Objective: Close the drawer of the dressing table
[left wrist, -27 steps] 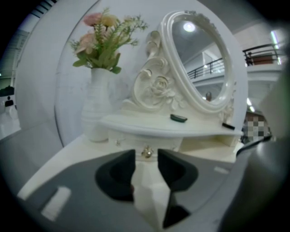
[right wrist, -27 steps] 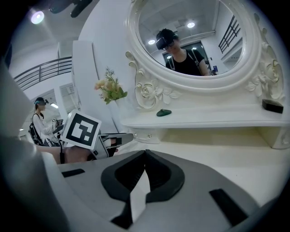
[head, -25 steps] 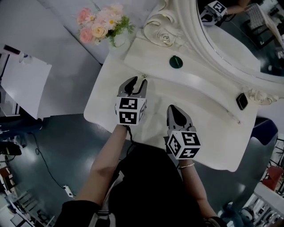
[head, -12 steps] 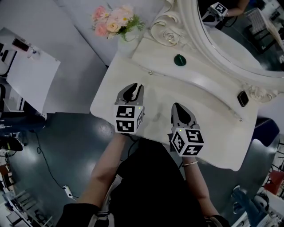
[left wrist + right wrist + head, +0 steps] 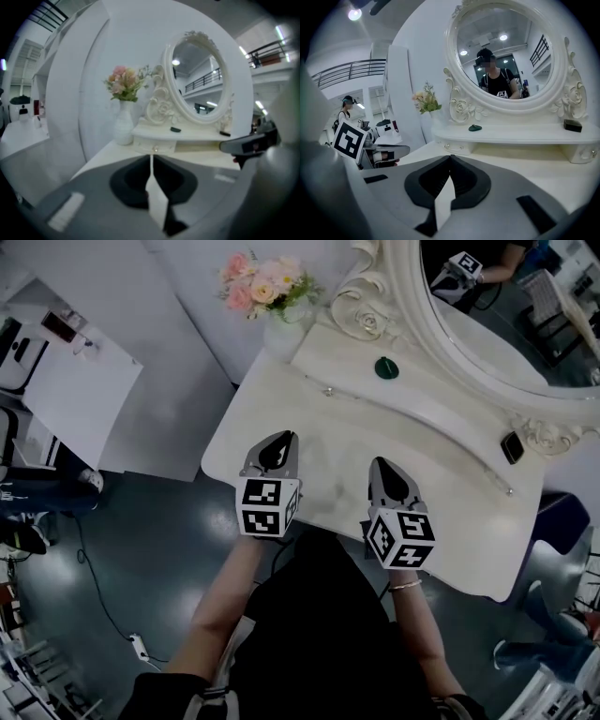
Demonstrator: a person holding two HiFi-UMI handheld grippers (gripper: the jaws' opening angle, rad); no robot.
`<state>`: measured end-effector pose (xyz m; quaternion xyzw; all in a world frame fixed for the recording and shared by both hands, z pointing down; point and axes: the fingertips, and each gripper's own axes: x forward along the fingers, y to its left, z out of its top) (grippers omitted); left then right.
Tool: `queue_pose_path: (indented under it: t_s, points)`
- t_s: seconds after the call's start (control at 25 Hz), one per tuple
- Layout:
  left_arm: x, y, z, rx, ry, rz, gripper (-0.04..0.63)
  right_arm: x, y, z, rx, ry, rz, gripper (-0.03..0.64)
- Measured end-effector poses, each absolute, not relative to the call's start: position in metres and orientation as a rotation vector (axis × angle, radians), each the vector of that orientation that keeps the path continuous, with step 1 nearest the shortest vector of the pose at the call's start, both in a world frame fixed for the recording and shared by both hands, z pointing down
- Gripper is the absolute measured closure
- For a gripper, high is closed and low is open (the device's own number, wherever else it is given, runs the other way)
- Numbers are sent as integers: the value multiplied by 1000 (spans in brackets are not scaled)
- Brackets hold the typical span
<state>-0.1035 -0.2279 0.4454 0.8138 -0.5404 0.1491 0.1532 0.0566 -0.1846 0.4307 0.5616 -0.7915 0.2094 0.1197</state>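
The white dressing table (image 5: 450, 521) has a small drawer (image 5: 323, 388) with a round knob under its raised shelf. The drawer front (image 5: 154, 146) looks flush with the shelf face, and it also shows in the right gripper view (image 5: 457, 147). My left gripper (image 5: 282, 436) hovers over the tabletop, well back from the knob. Its jaws are closing, the tips (image 5: 151, 155) nearly touch, and nothing is between them. My right gripper (image 5: 379, 462) hangs beside it to the right, shut (image 5: 450, 156) and empty.
A white vase of pink flowers (image 5: 269, 289) stands at the table's back left. An oval mirror (image 5: 487, 324) rises behind the shelf. On the shelf lie a green object (image 5: 386, 367) and a small black object (image 5: 511, 447). A white board (image 5: 80, 395) stands to the left.
The left gripper has drawn back from the drawer knob toward the person, and its jaws have gone from wide open to nearly together. The right gripper lifted slightly.
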Motion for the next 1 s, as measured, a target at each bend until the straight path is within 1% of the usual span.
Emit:
queue_pose_path:
  t_s: [0.08, 0.16, 1.0]
  points:
    - [-107, -221, 445, 2328, -1560, 421, 586, 55, -182, 429, 1638, -2319, 600, 614]
    - [-109, -215, 445, 2325, -1565, 419, 588, 52, -180, 426, 1630, -2333, 585, 614]
    - [-123, -186, 425, 2354, -1582, 347, 588, 40, -161, 412, 1628, -2352, 470, 614]
